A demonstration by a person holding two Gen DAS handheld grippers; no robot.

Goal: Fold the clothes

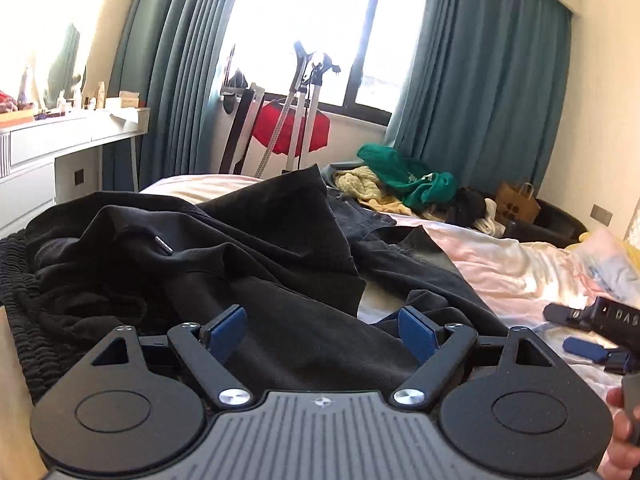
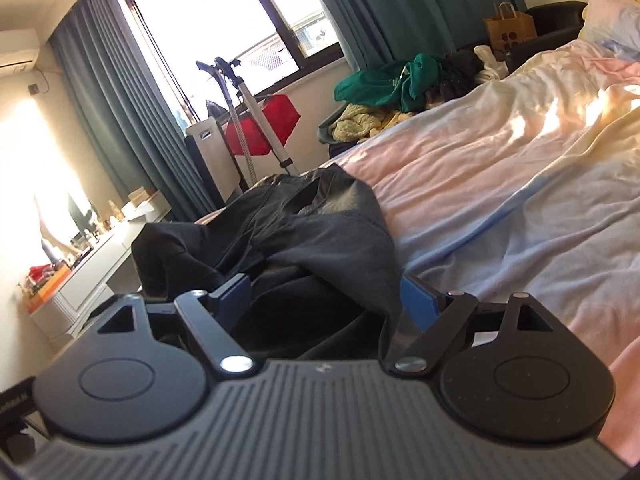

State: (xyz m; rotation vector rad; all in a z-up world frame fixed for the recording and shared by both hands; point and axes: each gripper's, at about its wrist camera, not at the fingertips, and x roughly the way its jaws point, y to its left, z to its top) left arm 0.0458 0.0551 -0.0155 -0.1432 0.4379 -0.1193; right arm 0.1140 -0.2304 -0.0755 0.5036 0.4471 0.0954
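A crumpled black garment [image 1: 240,248] lies on the bed, with a dark grey denim piece [image 1: 384,240] partly under it. My left gripper [image 1: 320,332] hovers low over the black cloth, jaws wide and blue pads clear of the fabric. At the right edge my right gripper [image 1: 568,332] shows over the pink sheet, held by a hand [image 1: 620,420]. In the right wrist view my right gripper [image 2: 326,298] is open just above the dark heap [image 2: 332,232]. A fold of it hangs close to the right pad [image 2: 418,300], and I cannot tell whether they touch.
A pink and pale blue sheet [image 2: 500,168] covers the bed. A green and yellow clothes pile [image 1: 404,184] and a paper bag [image 1: 518,202] lie at its far side. A white dresser [image 1: 60,148] stands left, a red garment on a stand [image 1: 292,128] by the window.
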